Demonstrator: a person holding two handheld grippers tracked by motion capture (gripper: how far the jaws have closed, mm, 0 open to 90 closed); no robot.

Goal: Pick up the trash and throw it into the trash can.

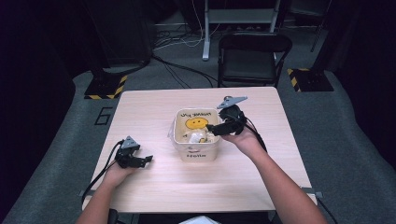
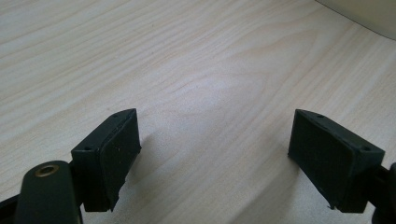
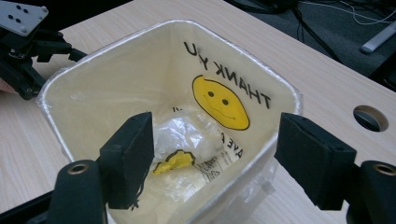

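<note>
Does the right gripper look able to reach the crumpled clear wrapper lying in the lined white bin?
Probably yes: the right gripper hangs open over the bin, nothing covering the wrapper.

The bin (image 3: 116,79) is cream-white inside, lined with a bag printed with a yellow smiley face (image 3: 219,100) and black lettering. A clear wrapper (image 3: 187,140) with a yellow patch lies in it. The table (image 1: 154,182) is pale wood grain. Both grippers' jaws are black.

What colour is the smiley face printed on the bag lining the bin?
Yellow, with black eyes and smile. The smiley face shows best in the right gripper view.
</note>
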